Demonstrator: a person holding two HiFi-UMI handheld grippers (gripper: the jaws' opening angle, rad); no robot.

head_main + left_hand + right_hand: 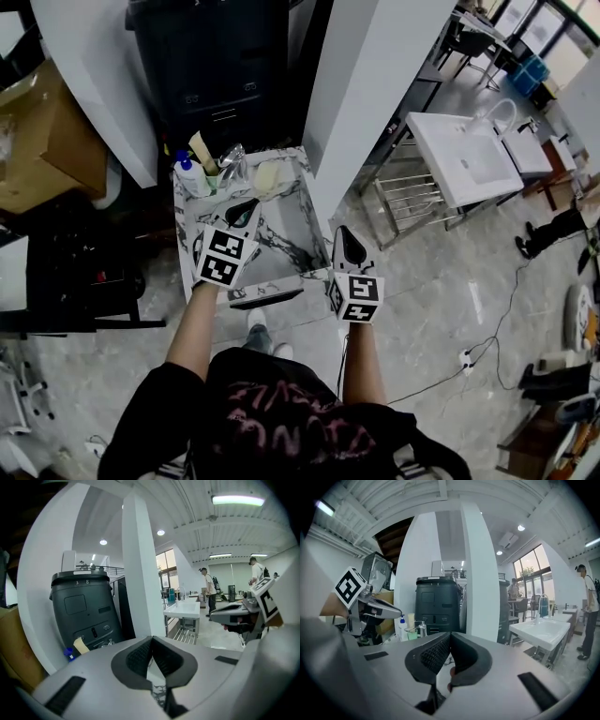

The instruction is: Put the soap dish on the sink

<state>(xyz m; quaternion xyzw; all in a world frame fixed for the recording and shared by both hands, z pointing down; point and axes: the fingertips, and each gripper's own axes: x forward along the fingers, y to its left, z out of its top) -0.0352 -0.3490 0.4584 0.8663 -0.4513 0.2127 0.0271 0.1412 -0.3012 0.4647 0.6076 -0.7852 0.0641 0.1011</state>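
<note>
In the head view, a brown cardboard box (42, 141) lies at the far left. Next to it comes a white-and-grey marbled sink (281, 246), which stands in front of a tall dark grey plastic bin (225, 56).

On the back ledge of this sink, from left to right, are a white plastic bottle with a blue cap (190, 174), a chrome faucet (231, 161) and the pale yellow soap dish (267, 178). The dish rests on the ledge near the back right corner, just beside the faucet. It is too small here to see more of its form.

The left gripper (246, 208) hangs over the basin, near the soap dish, a little in front of it and to its left, and it does not touch it. In the left gripper view its jaws (151, 641) meet at the tips and nothing is between them.

The right gripper (349, 242) is over the front right corner of the sink, farther from the dish than the left one and well apart from it. In the right gripper view its jaws (450, 637) are also together at the tips, with nothing clamped between them. The soap dish cannot be made out in either gripper view.

At the right stands a broad white pillar (375, 84), and beyond it a white ceramic washbasin on a metal frame (464, 155).
</note>
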